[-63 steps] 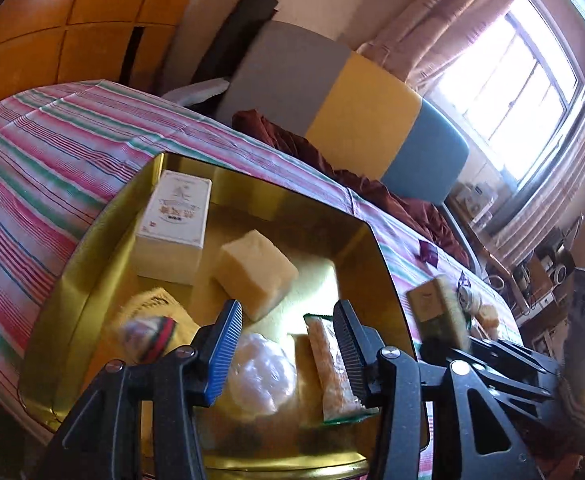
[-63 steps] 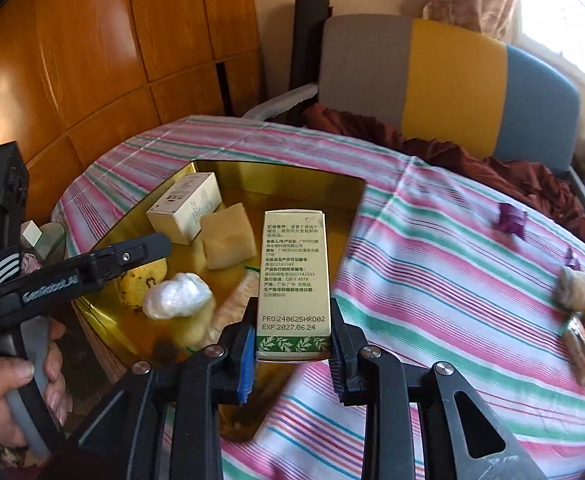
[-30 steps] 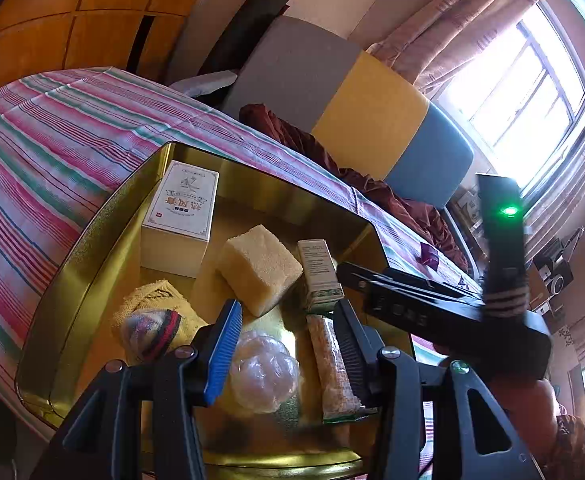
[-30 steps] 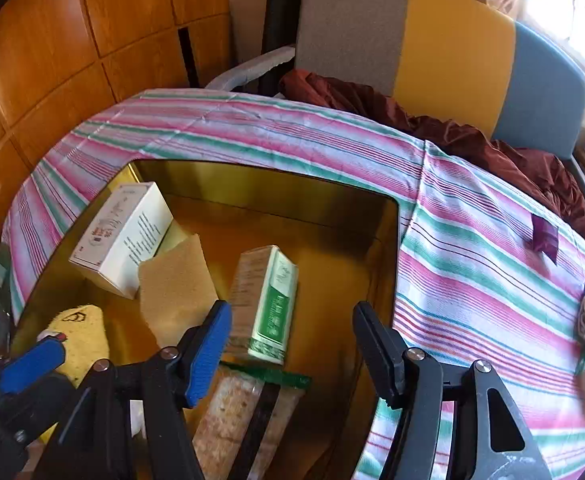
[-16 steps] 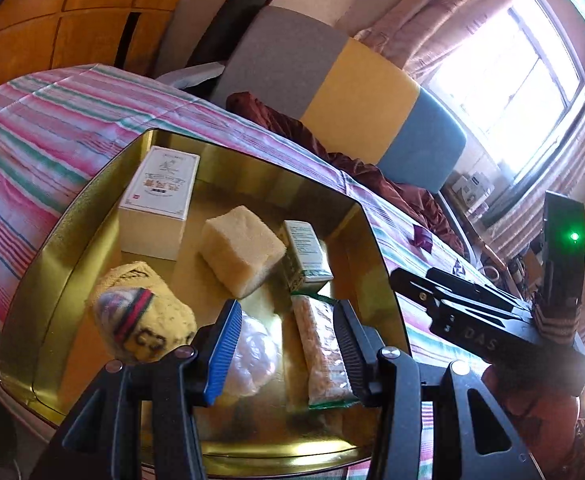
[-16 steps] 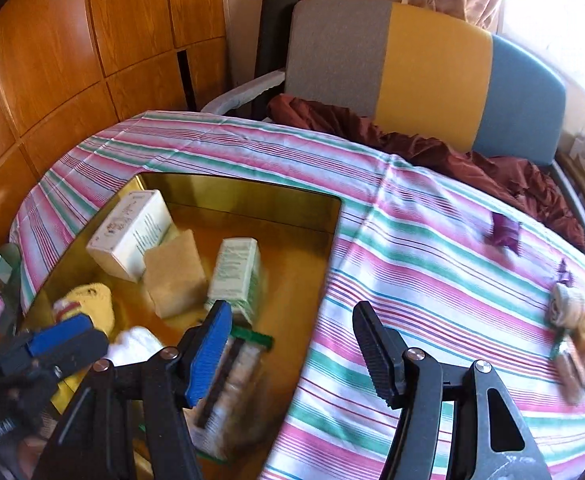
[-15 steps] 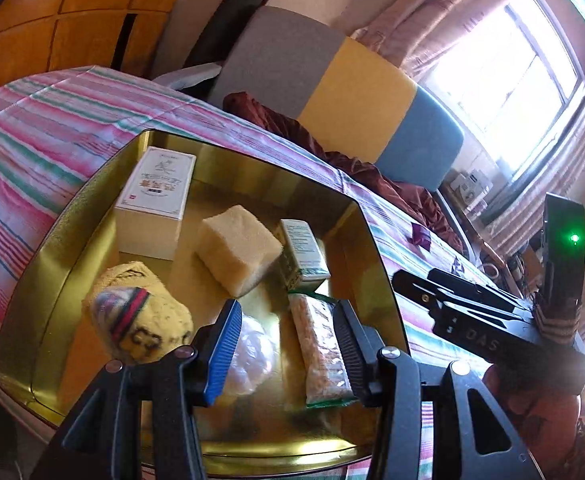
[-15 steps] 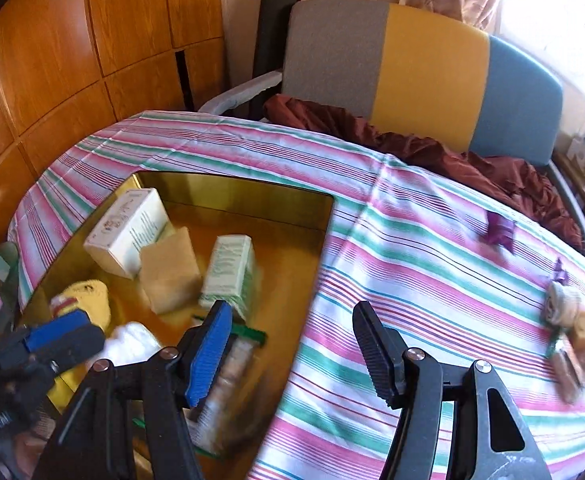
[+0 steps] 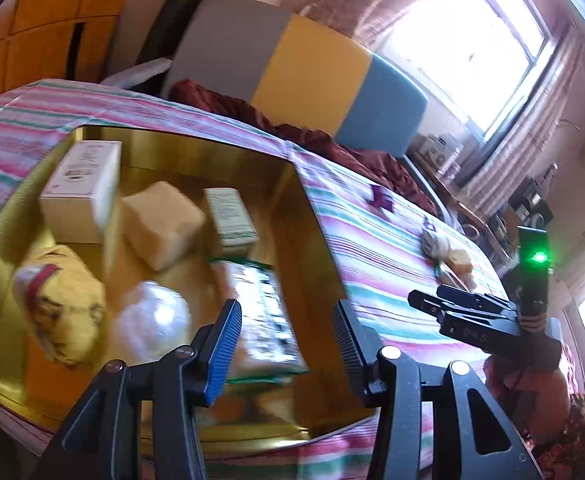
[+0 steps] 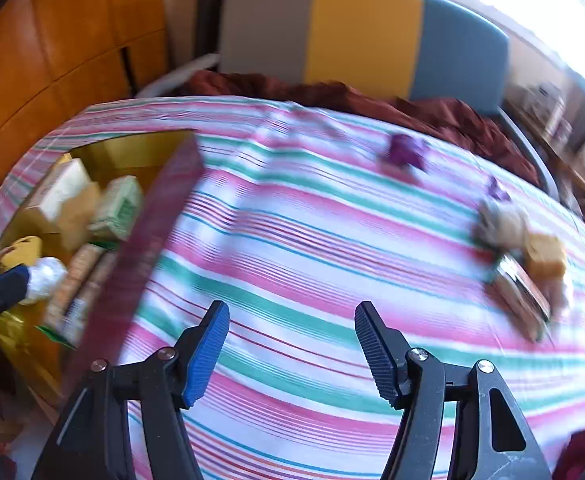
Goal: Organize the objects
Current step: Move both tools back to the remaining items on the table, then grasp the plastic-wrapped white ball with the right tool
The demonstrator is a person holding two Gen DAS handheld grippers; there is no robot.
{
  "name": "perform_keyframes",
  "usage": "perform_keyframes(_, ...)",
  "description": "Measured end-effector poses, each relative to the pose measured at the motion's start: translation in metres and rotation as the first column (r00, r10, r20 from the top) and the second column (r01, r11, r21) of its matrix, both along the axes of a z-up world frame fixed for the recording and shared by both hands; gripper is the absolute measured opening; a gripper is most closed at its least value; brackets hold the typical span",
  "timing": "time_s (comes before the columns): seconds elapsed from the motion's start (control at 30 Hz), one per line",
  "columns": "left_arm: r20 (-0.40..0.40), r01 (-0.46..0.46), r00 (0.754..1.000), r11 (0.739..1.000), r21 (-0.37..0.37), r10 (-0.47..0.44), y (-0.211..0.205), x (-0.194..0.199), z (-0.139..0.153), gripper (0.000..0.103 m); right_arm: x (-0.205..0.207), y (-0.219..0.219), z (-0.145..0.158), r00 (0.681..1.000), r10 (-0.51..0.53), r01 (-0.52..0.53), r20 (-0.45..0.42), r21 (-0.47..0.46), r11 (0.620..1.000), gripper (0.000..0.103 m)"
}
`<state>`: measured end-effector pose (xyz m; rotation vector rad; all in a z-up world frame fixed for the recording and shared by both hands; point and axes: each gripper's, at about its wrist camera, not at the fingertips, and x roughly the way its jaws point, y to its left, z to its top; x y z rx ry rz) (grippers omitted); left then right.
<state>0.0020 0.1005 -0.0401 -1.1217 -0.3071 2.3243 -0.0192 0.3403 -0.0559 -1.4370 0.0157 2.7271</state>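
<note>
Six things lie inside the shallow gold metal tray [image 9: 300,208] on the table with the pink, green and white striped cloth [image 10: 312,240]: one white cardboard box [image 9: 80,196] at 10 o'clock, one tan sponge-like block [image 9: 160,224] in the middle, one small green and white carton [image 9: 232,220] just right of the block, one yellow knitted piece with a red band [image 9: 60,308] at 8 o'clock, one clear crumpled plastic ball [image 9: 152,320] beside it, and one long snack packet in a green-edged wrapper [image 9: 260,316] at 6 o'clock. The frames are blurred, so fine detail is lost.

On the cloth, well apart from the tray, at about 3 o'clock in the right wrist view, is a small cluster of loose things [image 10: 520,248], too blurred to count, and two purple scraps [image 10: 404,152] lie at 1 o'clock.

The left gripper [image 9: 288,344] hovers over the near edge of the tray above the packet, jaws wide apart and holding nothing. The right gripper [image 10: 292,352] is above bare cloth, jaws also wide apart and empty. Behind the table stands a grey, yellow and blue chair back [image 10: 364,36] with a dark red cloth [image 10: 332,92] on it.
</note>
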Motion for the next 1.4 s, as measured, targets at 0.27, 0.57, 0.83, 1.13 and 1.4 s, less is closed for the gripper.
perform_keyframes(0.27,-0.025,0.184,0.982,0.982,-0.046,-0.186,0.053,0.02,0.008,0.048,0.018,0.084,-0.018,0.991,-0.129,0.128,0.041,0.026,0.991,0.075)
perform_keyframes(0.57,-0.013,0.358,0.933,0.932,-0.052,-0.36,0.107,0.051,0.008,0.048,0.007,0.206,-0.008,0.949,-0.314,0.313,0.006,0.08,0.946,0.074)
perform_keyframes(0.83,0.018,0.375,0.927,0.922,-0.093,-0.375,0.122,0.062,-0.001,0.048,-0.024,0.248,-0.029,0.965,-0.257,0.259,0.055,-0.035,0.965,0.075)
perform_keyframes(1.13,0.044,0.367,0.93,0.925,-0.094,-0.364,0.13,0.06,-0.006,0.048,-0.012,0.204,-0.031,0.991,-0.086,0.096,0.1,-0.097,0.991,0.078)
perform_keyframes(1.4,0.077,0.373,0.927,0.923,-0.095,-0.367,0.145,0.057,-0.015,0.048,0.027,0.224,0.003,0.976,-0.215,0.218,-0.043,0.084,0.972,0.078)
